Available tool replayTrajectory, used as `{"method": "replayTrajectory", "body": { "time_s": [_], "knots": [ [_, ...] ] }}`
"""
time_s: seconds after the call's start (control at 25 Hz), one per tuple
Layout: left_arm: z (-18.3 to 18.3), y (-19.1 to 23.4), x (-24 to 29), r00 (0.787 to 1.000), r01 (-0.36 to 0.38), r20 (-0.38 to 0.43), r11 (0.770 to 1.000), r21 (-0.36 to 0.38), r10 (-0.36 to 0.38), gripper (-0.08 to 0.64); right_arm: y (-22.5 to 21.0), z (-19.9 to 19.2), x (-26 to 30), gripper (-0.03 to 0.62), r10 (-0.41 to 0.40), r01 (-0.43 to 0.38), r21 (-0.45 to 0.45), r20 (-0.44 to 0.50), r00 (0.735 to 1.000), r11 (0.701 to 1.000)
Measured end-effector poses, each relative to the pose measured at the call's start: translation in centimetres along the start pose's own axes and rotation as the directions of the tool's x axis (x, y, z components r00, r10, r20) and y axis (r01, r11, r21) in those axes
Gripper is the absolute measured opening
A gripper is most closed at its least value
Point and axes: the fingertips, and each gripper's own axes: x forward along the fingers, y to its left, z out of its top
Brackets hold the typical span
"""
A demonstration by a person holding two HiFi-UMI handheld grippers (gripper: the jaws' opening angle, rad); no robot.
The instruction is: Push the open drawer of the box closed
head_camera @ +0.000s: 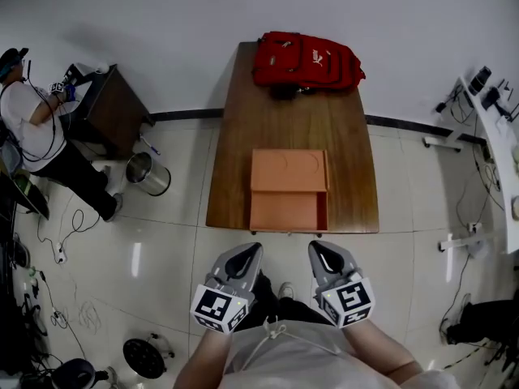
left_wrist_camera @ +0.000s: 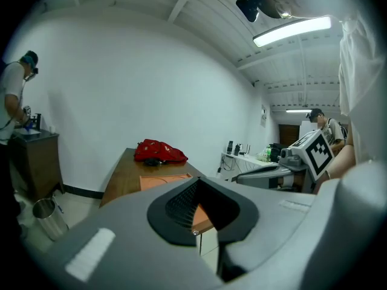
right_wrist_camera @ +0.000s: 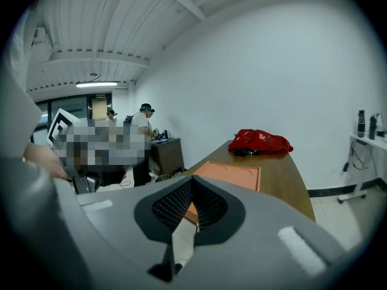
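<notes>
Head view shows the orange box (head_camera: 289,170) sitting on the near half of a long wooden surface (head_camera: 292,120), with its drawer (head_camera: 288,211) pulled out toward the person, reaching almost to the near edge. A red backpack (head_camera: 306,59) lies at the far end of the surface, well apart from the box.

Both tools are held low, close to the person's body and short of the surface, touching nothing. The left claw (head_camera: 255,249) points forward toward the left part of the drawer front, and the right claw (head_camera: 314,247) points toward its right part. In the left gripper view the two jaws meet at their tips with nothing clamped between them, and a strip of the orange box shows through the slot below. The right gripper view shows the same: jaws together, empty, the box beyond them.

Off to the left another person (head_camera: 36,128) stands at a dark cabinet (head_camera: 113,108), with a metal bin (head_camera: 148,173) on the tiled floor beside it
</notes>
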Motion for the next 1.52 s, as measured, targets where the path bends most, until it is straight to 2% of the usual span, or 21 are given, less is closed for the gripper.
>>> {"method": "replayTrajectory", "body": {
  "time_s": [0.16,0.36,0.56,0.72,0.88,1.2,1.36,1.52],
  "knots": [
    [-2.0,1.5,1.5,0.999,0.001,-0.053,1.0,0.016,0.0,0.006,-1.1,-1.8,2.4,0.008,-0.011,0.012,0.009,-0.022,1.0,1.0],
    [-4.0,2.2,3.9,0.991,0.049,-0.121,0.999,-0.001,-0.049,0.006,-2.6,-3.1,4.0,0.008,-0.027,0.031,0.049,-0.076,0.997,0.998],
    [-6.1,3.3,5.4,0.988,0.045,-0.147,0.999,-0.02,-0.048,0.006,-2.9,-6.1,6.0,0.008,0.004,0.003,0.047,-0.151,0.989,0.999],
    [-10.9,3.1,6.2,0.971,0.051,-0.23,0.994,-0.093,-0.071,0.006,-3.0,-10.3,7.1,0.008,0.018,-0.005,0.052,-0.248,0.968,0.999],
    [-14.9,2.8,7.3,0.954,0.055,-0.286,0.992,-0.116,-0.086,0.006,-3.8,-14.2,7.7,0.008,0.01,0.018,0.081,-0.325,0.946,0.997],
    [-18.2,3.9,8.6,0.956,0.02,-0.288,0.991,-0.136,-0.059,0.006,-4.6,-16.3,8.8,0.008,-0.004,0.049,0.12,-0.35,0.937,0.992],
    [-17.9,4.3,9.1,0.962,0.02,-0.267,0.989,-0.149,-0.06,0.006,-5.8,-15.9,9.4,0.008,-0.011,0.078,0.194,-0.326,0.945,0.978],
    [-17.6,5.0,9.4,0.962,0.012,-0.266,0.984,-0.175,-0.059,0.006,-6.5,-15.7,9.4,0.008,-0.027,0.102,0.207,-0.335,0.942,0.973]
  ]
}}
